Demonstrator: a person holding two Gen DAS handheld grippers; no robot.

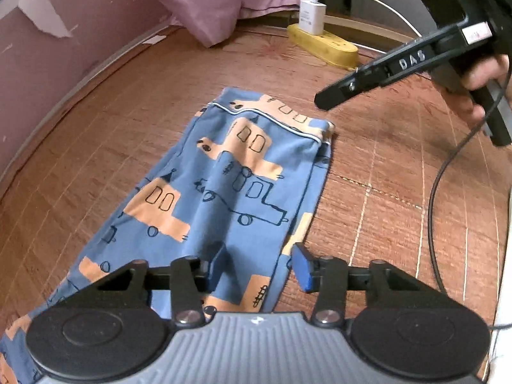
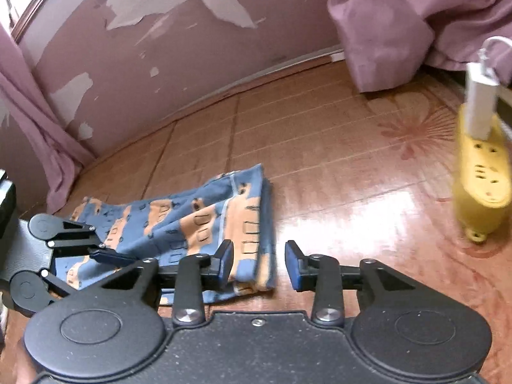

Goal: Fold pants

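Pants (image 1: 224,192) lie flat on the floor (image 1: 384,192), long axis running away from the left tool (image 1: 260,268), released above them; right tool (image 2: 258,264), also released, hovers beside the waistband.

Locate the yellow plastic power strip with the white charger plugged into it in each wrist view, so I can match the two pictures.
Left wrist view: the yellow plastic power strip lies on the wooden floor at upper centre-right, beyond the blue patterned pants.
Right wrist view: the same strip sits at the far right edge, right of the pants.
Shared landmark: the white charger standing on the strip, below the hanging mauve curtain.
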